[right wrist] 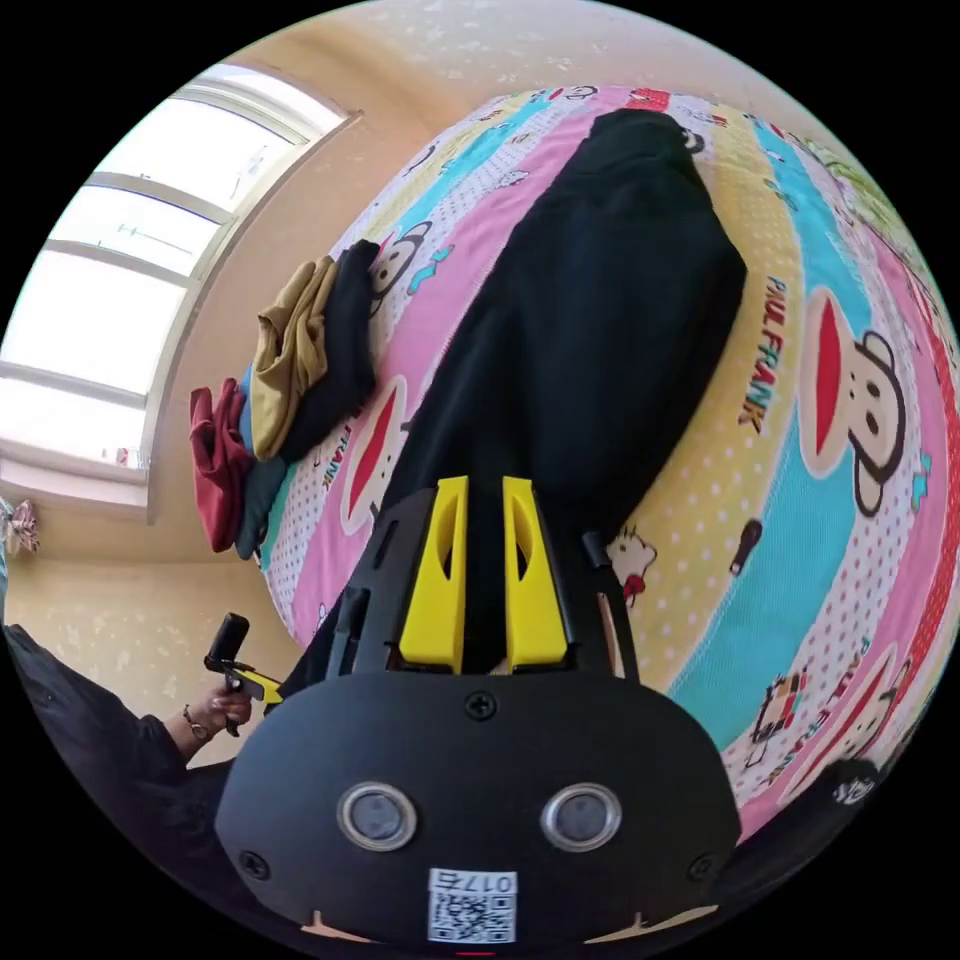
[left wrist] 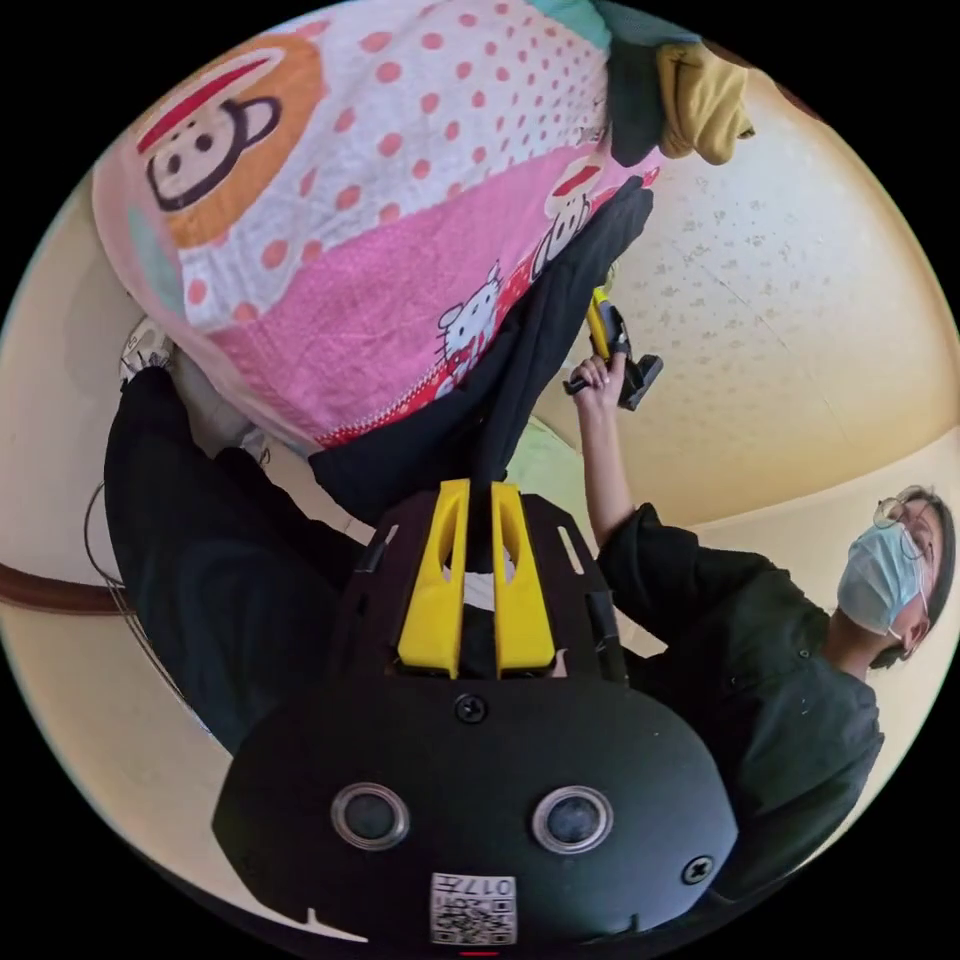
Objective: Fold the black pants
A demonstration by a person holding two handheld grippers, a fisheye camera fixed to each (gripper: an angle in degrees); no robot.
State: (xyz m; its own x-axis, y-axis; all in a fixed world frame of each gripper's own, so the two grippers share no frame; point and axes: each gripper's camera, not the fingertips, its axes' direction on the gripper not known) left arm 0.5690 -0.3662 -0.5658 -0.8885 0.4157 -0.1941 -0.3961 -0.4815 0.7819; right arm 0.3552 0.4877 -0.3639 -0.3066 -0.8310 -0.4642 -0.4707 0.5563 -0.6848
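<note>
Bedroom, cartoon-print bedspread point(right wrist: 800, 560) | black pants point(right wrist: 600, 330) lie lengthwise toward 12 o'clock, near end lifted for folding | left gripper point(left wrist: 478, 575) jaws narrow, pinching pants fabric | right gripper point(right wrist: 485, 575) likewise, spreading the edge | clothes pile point(right wrist: 290, 400) at 9 o'clock | bedspread lettering legible: "PAUL FRANK"; "do not read" rule applies to gripper code label.

Walls: pale yellow paper point(right wrist: 130, 600) with a faint speckled pattern, in both views.
Window: large, white-framed point(right wrist: 110, 300), at the left of the right gripper view.
Light: bright daylight through the panes.
Bed: cartoon-print cover point(right wrist: 800, 560) in pink, yellow and turquoise bands.
Far side of bed: pile of clothes point(right wrist: 290, 390), mustard, red, dark.
</note>
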